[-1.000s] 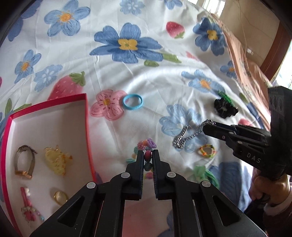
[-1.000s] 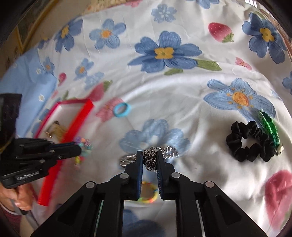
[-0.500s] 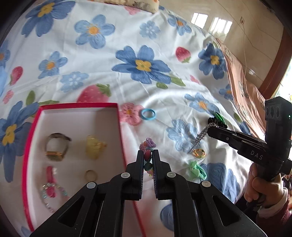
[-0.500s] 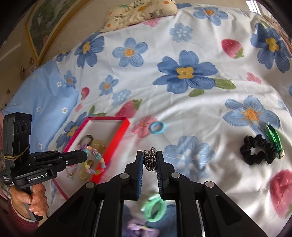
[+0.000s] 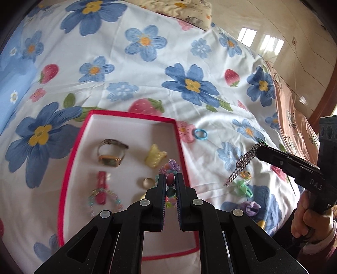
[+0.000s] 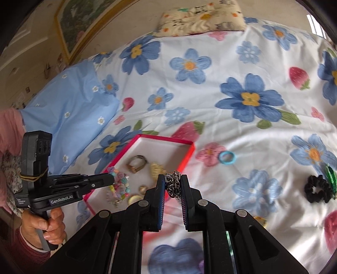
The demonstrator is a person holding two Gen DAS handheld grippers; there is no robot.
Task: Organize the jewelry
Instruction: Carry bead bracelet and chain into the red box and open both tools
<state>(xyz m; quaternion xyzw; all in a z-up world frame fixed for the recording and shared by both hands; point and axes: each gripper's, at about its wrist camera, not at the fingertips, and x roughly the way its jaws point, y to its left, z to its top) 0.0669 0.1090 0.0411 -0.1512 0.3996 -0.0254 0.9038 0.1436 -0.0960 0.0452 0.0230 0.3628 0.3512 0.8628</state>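
Note:
A red-rimmed tray (image 5: 72, 147) (image 6: 189, 155) with a white floor lies on the flowered bedspread. It holds a gold watch (image 5: 110, 152), a yellow hair claw (image 5: 155, 155), a ring (image 5: 148, 182) and a pink clip with beads (image 5: 101, 188). My left gripper (image 5: 170, 178) (image 6: 112, 179) is shut on a colourful bead bracelet (image 5: 171, 168) (image 6: 120, 184), held above the tray's right part. My right gripper (image 6: 173, 179) (image 5: 260, 148) is shut on a silver chain (image 6: 173, 185) (image 5: 242, 163), which dangles in the air to the right of the tray.
On the bedspread right of the tray lie a blue ring (image 5: 200, 134) (image 6: 227, 158), a black scrunchie (image 6: 317, 188) beside a green clip (image 6: 331, 176), a green hair tie (image 5: 242, 187), a purple flower piece (image 5: 251, 206) and a small multicolour ring (image 5: 245, 175). A pillow (image 6: 200, 19) lies at the far edge.
Both grippers have risen from the bedspread, each carrying its piece. The left one has moved over the tray; the chain now hangs clear of the cloth and nearer the tray.

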